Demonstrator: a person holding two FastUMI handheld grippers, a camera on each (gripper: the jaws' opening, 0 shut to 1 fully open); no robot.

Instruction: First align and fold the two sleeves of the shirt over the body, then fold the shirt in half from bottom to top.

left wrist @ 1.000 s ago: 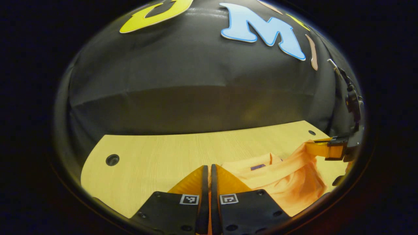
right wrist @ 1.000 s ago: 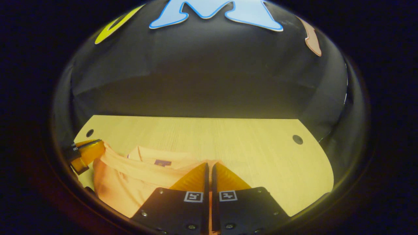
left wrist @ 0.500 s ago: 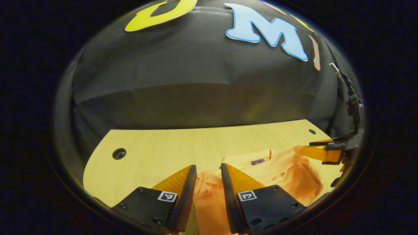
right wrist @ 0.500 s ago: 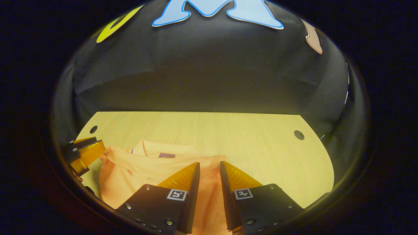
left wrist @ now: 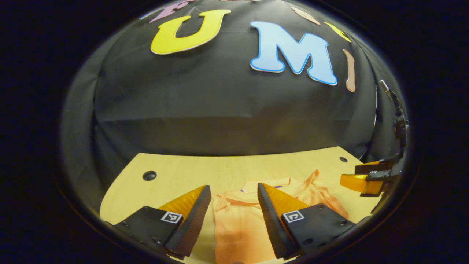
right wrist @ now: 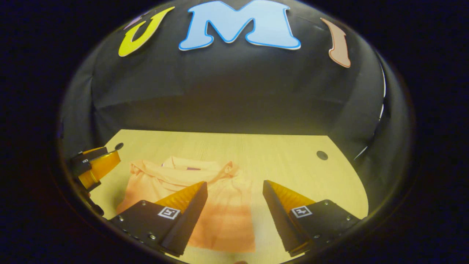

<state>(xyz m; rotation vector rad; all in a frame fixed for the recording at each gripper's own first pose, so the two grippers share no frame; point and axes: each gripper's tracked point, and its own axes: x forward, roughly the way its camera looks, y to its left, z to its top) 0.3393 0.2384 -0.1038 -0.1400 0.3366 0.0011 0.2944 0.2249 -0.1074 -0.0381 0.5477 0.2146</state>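
- An orange shirt (right wrist: pixel 205 205) lies folded into a compact bundle on the pale wooden tabletop (right wrist: pixel 293 161), its collar (right wrist: pixel 190 165) toward the booth's dark wall.
- In the right gripper view, the shirt rests below and between the right gripper (right wrist: pixel 234 192) fingers, mostly toward the left one; the left finger (right wrist: pixel 183 205) overlaps the cloth in the picture, while the right finger (right wrist: pixel 289 201) stands over bare wood just beside the shirt's edge.
- The right gripper's fingers are spread wide, holding nothing.
- In the left gripper view, the shirt (left wrist: pixel 238 227) shows in the gap between the left gripper (left wrist: pixel 232 196) fingers and runs on to the right, behind the right-hand finger (left wrist: pixel 278 205).
- The left gripper's fingers are likewise spread apart, with no cloth pinched between them.
- Whether either gripper touches the fabric cannot be told.
- Each gripper appears at the far edge of the other's view, beside the shirt: the right one (left wrist: pixel 366 179) at the right rim, the left one (right wrist: pixel 97 167) at the left rim.
- Round holes (right wrist: pixel 322 155) mark the tabletop's far corners.
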